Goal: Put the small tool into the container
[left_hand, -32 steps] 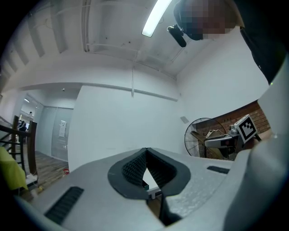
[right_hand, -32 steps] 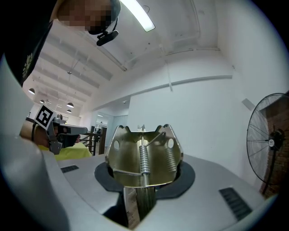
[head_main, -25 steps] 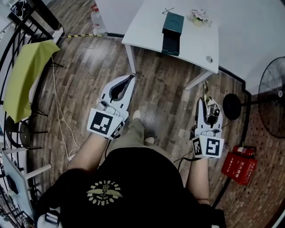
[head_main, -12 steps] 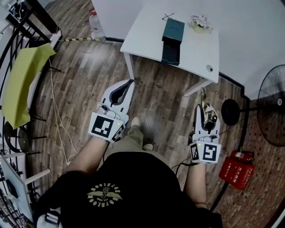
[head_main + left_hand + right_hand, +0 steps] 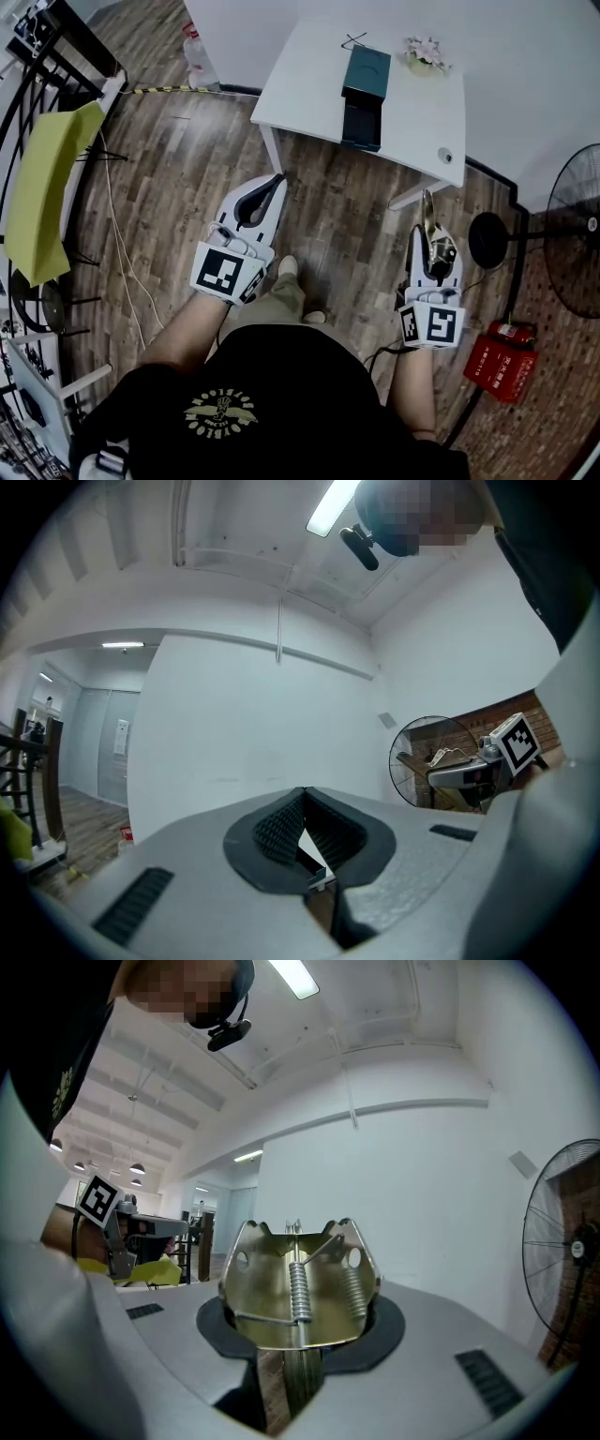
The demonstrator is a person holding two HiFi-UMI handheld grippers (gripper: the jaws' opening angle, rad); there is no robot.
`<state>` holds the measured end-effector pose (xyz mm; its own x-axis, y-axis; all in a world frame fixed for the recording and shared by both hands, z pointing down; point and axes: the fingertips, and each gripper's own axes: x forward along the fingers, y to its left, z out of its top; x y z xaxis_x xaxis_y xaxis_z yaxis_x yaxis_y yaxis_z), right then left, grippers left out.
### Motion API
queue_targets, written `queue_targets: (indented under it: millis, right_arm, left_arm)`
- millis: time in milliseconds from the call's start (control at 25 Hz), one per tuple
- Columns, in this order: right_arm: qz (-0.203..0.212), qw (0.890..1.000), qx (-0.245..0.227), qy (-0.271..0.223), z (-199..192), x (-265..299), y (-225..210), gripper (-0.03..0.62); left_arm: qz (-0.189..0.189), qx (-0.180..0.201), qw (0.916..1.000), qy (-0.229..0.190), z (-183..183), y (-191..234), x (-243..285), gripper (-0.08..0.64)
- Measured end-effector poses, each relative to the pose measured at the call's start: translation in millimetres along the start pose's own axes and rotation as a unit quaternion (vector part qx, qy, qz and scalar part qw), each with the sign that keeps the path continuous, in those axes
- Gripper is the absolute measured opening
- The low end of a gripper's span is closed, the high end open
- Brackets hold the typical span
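Wood-plank floor fills most of the head view. A white bench stands at the top of it, well ahead of the person, who wears a black shirt and holds both arms forward.

- Standing fan at the right edge, beside the bench's right end, with its base on the floor.
- Yellow-green cloth draped over a dark rack at the far left.
- Red box on the floor at lower right, near the fan base.
- Left hand-held gripper: held out level over the floor, short of the bench's near left corner. Its own view shows the pads meeting at the tips, nothing between them, and only a slit of background visible behind.
- Right hand-held gripper: also level over the floor, short of the bench's right end and well apart from the left one. Its jaws are clamped on the small tool.
- Container: dark teal, on the bench near its middle. Its nearer section looks like a drawer drawn out toward the bench's near edge.
- Small tool: brass-coloured sheet-metal piece with coil springs, standing out past the right jaw tips. It is well apart from the container and not over the bench.
- Flower ornament on the bench, right of the container.
- Small round object near the bench's right front corner; too small to identify.
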<state>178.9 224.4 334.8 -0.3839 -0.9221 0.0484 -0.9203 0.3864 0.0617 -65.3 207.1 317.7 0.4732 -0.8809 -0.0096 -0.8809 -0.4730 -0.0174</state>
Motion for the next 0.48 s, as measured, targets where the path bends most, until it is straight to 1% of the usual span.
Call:
queue_targets:
  millis: [240, 360, 480]
  right_arm:
    - [0.003, 1.000, 0.007, 0.005, -5.5, 30.6, -4.0, 0.130]
    - [-0.007, 1.000, 0.011, 0.002, -1.8, 52.5, -13.0, 0.130]
    - [-0.024, 0.999, 0.023, 0.000, -1.6, 75.9, -26.8, 0.130]
  left_arm:
    - [-0.011, -0.013, 0.9999, 0.000, -4.4, 3.7, 36.6, 0.008]
    - [-0.016, 0.006, 0.9997, -0.015, 4.5, 3.4, 64.0, 0.008]
    - [-0.008, 0.019, 0.9995, -0.024, 6.1, 12.1, 95.5, 0.008]
